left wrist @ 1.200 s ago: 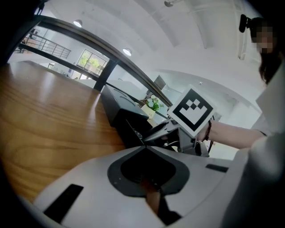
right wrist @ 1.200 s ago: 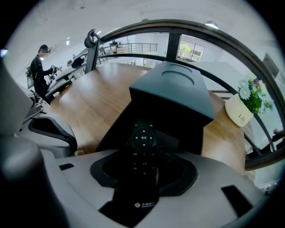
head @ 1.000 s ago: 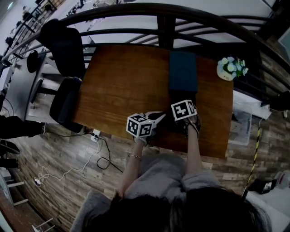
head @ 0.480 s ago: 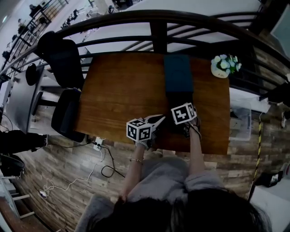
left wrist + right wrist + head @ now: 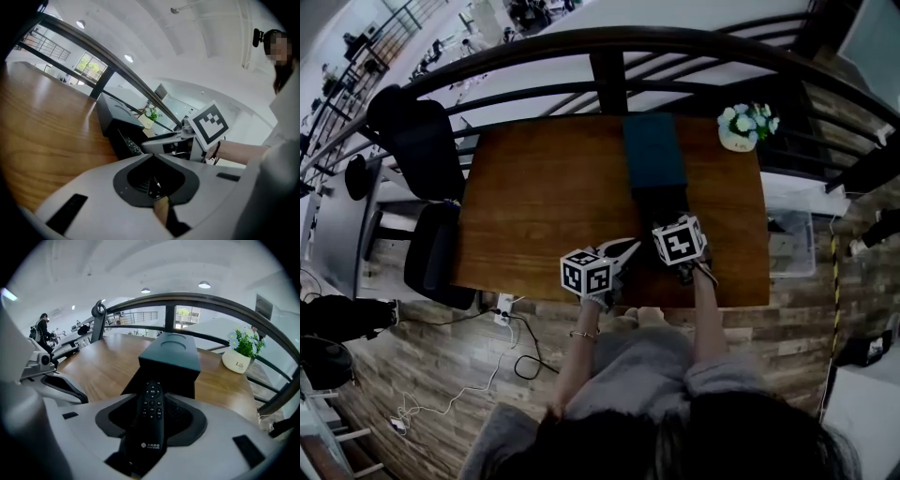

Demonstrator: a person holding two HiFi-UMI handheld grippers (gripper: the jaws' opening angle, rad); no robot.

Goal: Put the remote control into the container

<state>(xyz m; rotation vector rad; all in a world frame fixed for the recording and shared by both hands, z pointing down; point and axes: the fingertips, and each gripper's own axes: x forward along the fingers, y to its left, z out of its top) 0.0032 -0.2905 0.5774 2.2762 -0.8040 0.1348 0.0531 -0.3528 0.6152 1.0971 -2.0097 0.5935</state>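
Note:
A black remote control [image 5: 149, 420] lies lengthwise between the jaws of my right gripper [image 5: 152, 404], which is shut on it. Its button end points at the dark teal container [image 5: 171, 357], a long box just ahead on the wooden table [image 5: 544, 197]. From the head view the right gripper [image 5: 672, 217] sits at the near end of the container [image 5: 653, 155]. My left gripper [image 5: 628, 246] hovers beside it at the table's front edge, jaws together and holding nothing. From the left gripper view, the remote [image 5: 130, 145] sticks out of the right gripper [image 5: 159, 145].
A white pot of flowers [image 5: 739, 127] stands at the table's far right corner, to the right of the container. A dark curved railing [image 5: 609, 47] runs behind the table. Black office chairs [image 5: 417, 141] stand to the left. Cables lie on the floor.
The head camera has shifted, so the table sits further left in the frame. Both grippers stay in about the same place at the container's near end.

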